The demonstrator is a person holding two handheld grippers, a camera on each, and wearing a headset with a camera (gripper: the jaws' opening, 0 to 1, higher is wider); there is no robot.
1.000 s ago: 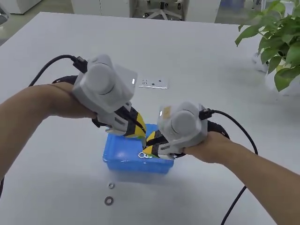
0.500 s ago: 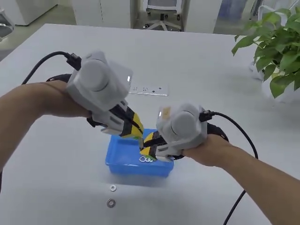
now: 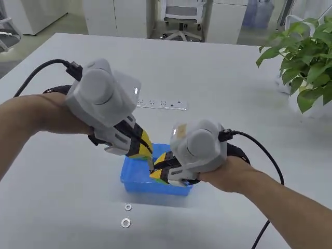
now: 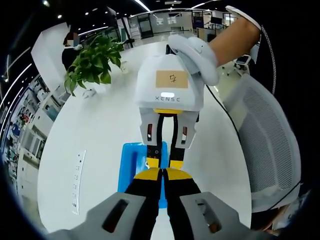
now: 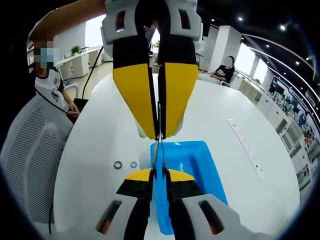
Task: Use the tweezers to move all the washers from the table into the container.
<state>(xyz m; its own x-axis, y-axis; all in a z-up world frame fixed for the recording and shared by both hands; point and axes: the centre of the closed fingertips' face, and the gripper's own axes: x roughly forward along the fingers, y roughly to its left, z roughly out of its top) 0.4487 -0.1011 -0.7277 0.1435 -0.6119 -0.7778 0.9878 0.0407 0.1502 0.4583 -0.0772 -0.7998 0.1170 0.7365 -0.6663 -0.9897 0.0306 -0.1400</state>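
Observation:
Thin metal tweezers (image 5: 156, 152) run from the shut yellow jaws of my left gripper (image 3: 148, 154) down into the shut jaws of my right gripper (image 5: 159, 175). The two grippers meet tip to tip above the blue container (image 3: 133, 179). In the left gripper view my left gripper (image 4: 162, 173) faces the right gripper (image 4: 162, 159) head-on over the container (image 4: 129, 165). Two washers (image 3: 128, 207) (image 3: 125, 223) lie on the table just in front of the container; in the right gripper view the washers (image 5: 118, 164) (image 5: 133, 164) lie left of the container (image 5: 197, 165). The container's inside is mostly hidden.
A white power strip (image 3: 161, 104) lies on the white table (image 3: 218, 78) beyond the grippers. A potted plant (image 3: 306, 57) stands at the far right. Black cables trail from both grippers. An office chair (image 3: 179, 15) stands past the table's far edge.
The grippers have closed in until their jaw tips meet over the container. The washers seen inside the container earlier are now hidden behind the right gripper. The head camera has shifted.

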